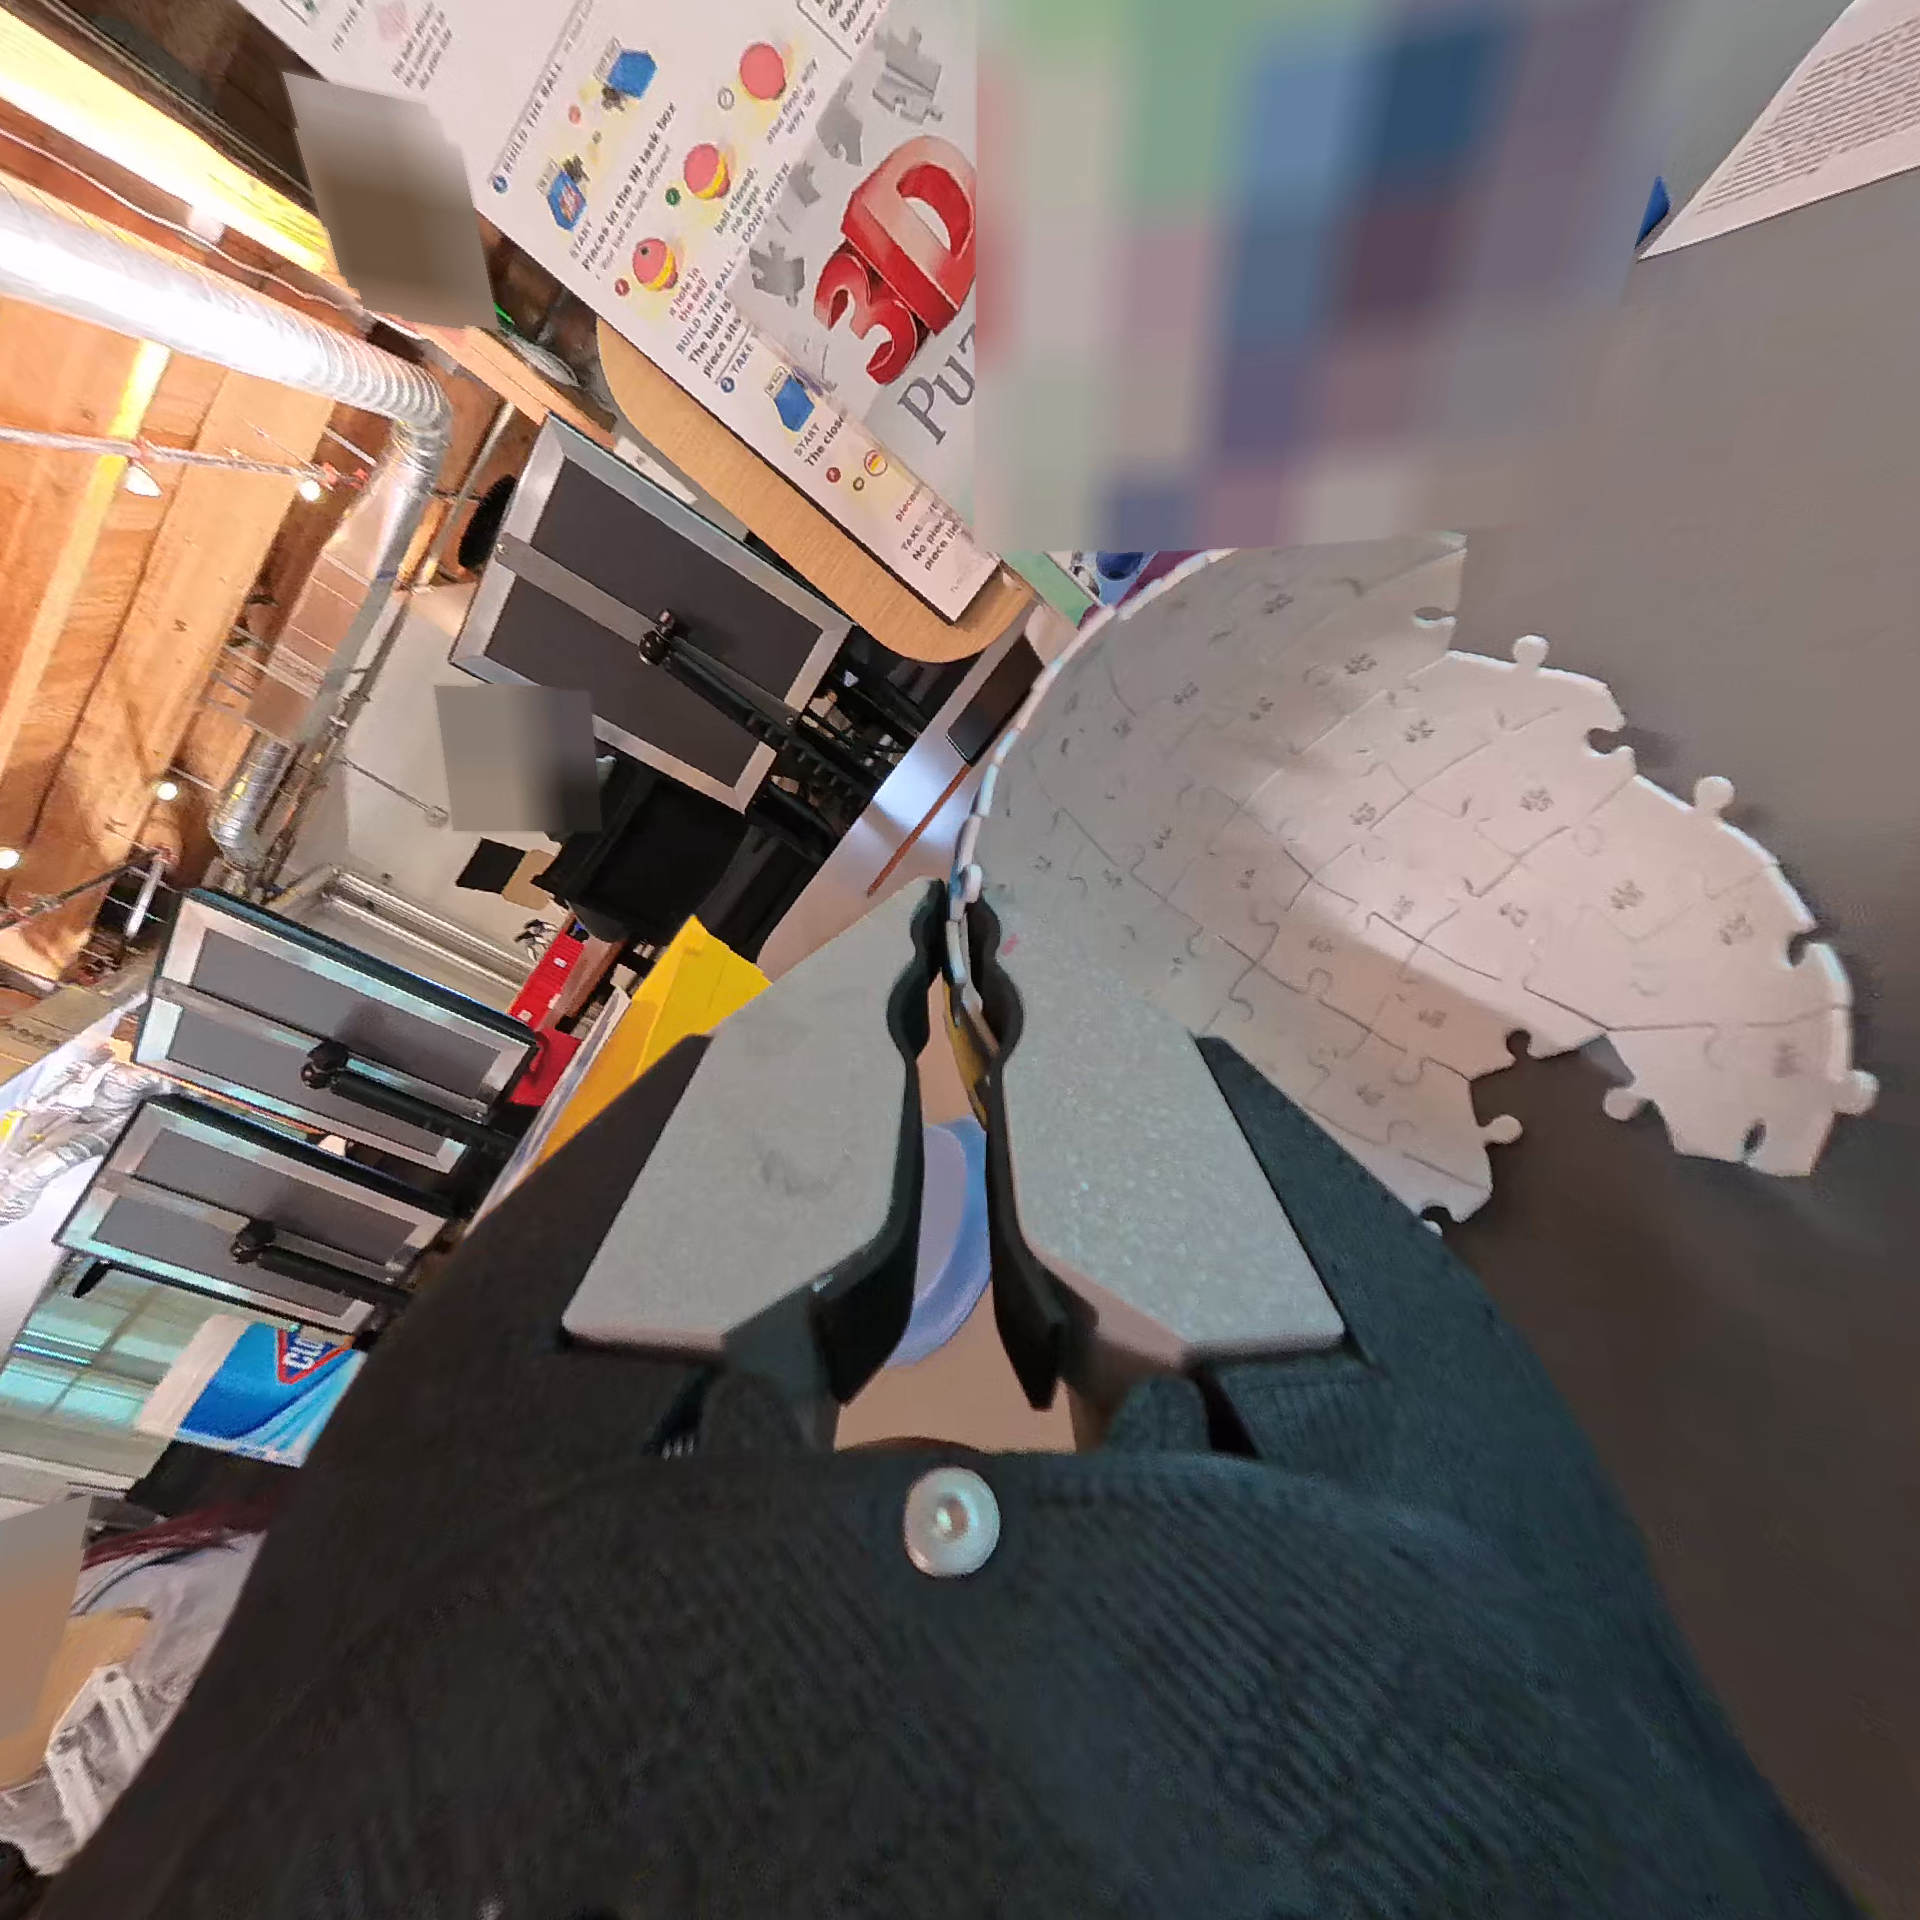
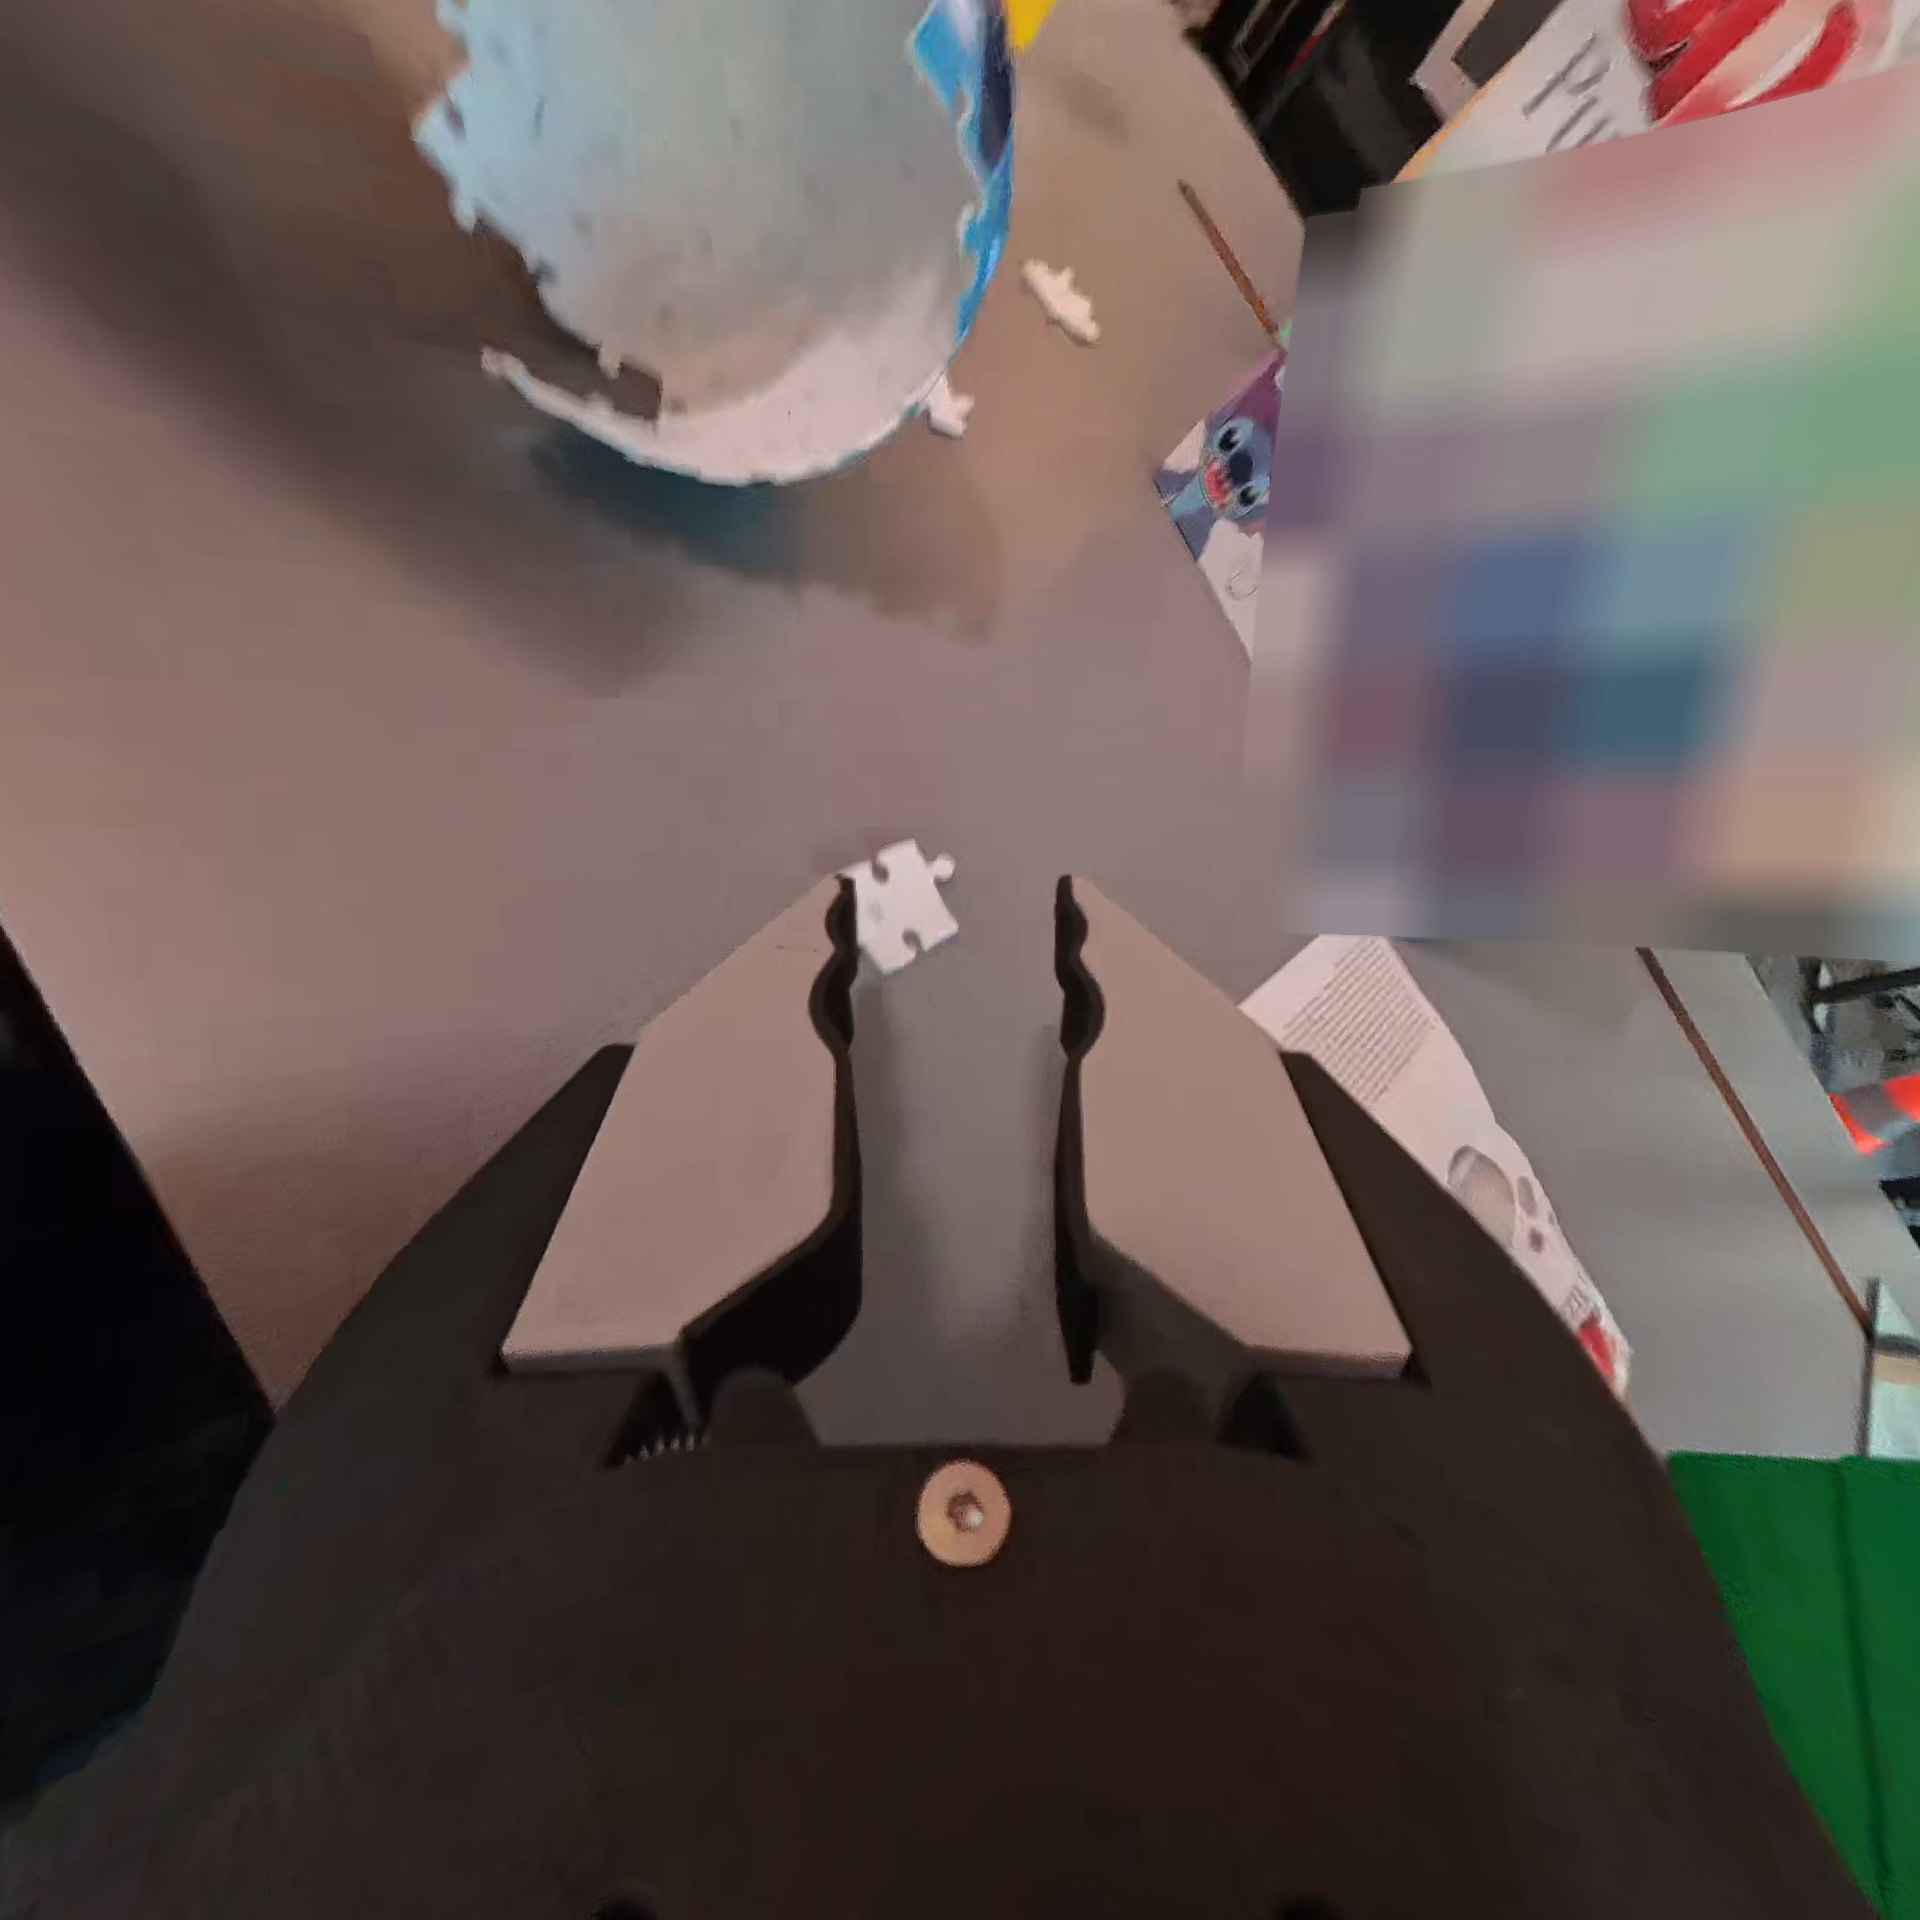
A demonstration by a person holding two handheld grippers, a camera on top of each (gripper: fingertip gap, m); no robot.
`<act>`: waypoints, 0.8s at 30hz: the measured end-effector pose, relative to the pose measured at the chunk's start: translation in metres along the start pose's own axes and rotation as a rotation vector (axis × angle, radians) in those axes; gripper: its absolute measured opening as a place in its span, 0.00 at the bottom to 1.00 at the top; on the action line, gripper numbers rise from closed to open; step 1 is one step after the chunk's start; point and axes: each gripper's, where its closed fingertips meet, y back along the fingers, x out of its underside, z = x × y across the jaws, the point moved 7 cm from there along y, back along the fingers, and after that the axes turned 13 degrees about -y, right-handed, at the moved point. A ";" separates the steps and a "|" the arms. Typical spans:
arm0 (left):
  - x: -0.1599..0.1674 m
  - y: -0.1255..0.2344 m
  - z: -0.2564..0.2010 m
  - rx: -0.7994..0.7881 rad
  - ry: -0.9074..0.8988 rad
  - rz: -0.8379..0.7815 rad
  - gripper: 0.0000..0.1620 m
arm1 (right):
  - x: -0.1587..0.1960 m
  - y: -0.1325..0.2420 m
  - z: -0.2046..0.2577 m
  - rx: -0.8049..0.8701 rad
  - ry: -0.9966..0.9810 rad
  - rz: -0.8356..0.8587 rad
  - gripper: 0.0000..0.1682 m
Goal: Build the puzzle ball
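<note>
The part-built puzzle ball point(image 1: 1351, 852) is a curved open shell whose white inner side faces the left wrist camera. My left gripper point(image 1: 961, 935) is shut on the shell's rim and holds it tilted over the grey table point(image 1: 1766, 623). In the right wrist view the shell point(image 2: 707, 249) shows blurred at the top, with a blue printed outer side. My right gripper point(image 2: 951, 894) is open and empty just above the table. A loose white puzzle piece point(image 2: 906, 907) lies right by its left fingertip point(image 2: 844, 914). Two more loose white pieces point(image 2: 1062, 296) point(image 2: 951, 407) lie by the shell.
The puzzle box with a cartoon picture point(image 2: 1226, 468) lies at the right of the table. A printed sheet point(image 2: 1382, 1049) lies near my right gripper. An instruction sheet point(image 1: 707, 208) and black drawer units point(image 1: 644, 613) show in the left wrist view beyond the table. Tip to tip, the grippers are about 20 centimeters apart. My left tips are about 20 centimeters from the loose white puzzle piece point(image 2: 906, 907), my right tips only 5 centimeters.
</note>
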 end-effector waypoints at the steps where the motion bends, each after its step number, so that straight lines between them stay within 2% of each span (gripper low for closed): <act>1: -0.001 0.001 -0.001 -0.009 -0.012 -0.005 0.01 | 0.005 -0.001 0.000 -0.015 0.026 0.031 0.21; 5: -0.003 0.005 -0.002 -0.027 -0.023 -0.015 0.01 | 0.016 -0.013 0.003 -0.032 0.154 0.124 0.21; 10: 0.001 0.009 -0.003 -0.042 -0.025 -0.012 0.01 | 0.016 -0.027 -0.003 -0.104 0.249 0.190 0.17; 12: 0.002 0.009 -0.003 -0.043 -0.023 -0.014 0.01 | 0.012 -0.030 -0.008 -0.171 0.233 0.197 0.19; 17: 0.002 0.010 -0.003 -0.044 -0.013 -0.023 0.01 | 0.009 -0.032 -0.025 -0.443 0.110 0.243 0.18; 20: 0.003 0.010 -0.003 -0.042 -0.005 -0.024 0.01 | 0.006 -0.034 -0.033 -0.535 0.091 0.232 0.19; 24: 0.003 0.010 -0.003 -0.039 0.000 -0.027 0.02 | 0.008 -0.045 -0.032 -0.575 0.133 0.278 0.22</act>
